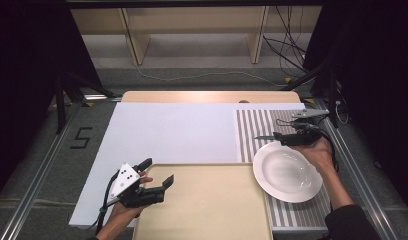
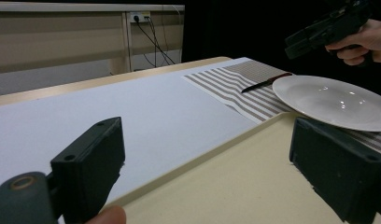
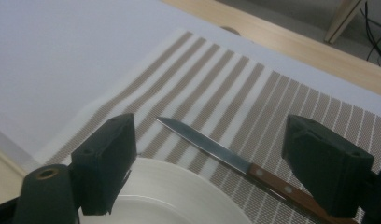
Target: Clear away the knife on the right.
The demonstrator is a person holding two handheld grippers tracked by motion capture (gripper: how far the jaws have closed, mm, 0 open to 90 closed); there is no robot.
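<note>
Both grippers' fingers gape apart: left gripper (image 1: pixel 158 173) over the tray (image 1: pixel 212 210), right gripper (image 3: pixel 207 158) above the knife (image 3: pixel 226 156)

Glossy white plate (image 1: pixel 287 171), woven striped placemat (image 3: pixel 254 88), wood-handled metal knife (image 3: pixel 226 156)

The left gripper (image 1: pixel 157 171) is held low at the desk's near-left edge, jaws spread wide and empty. The right gripper (image 1: pixel 266 136) hovers near the desk's right edge, jaws likewise apart.
</note>
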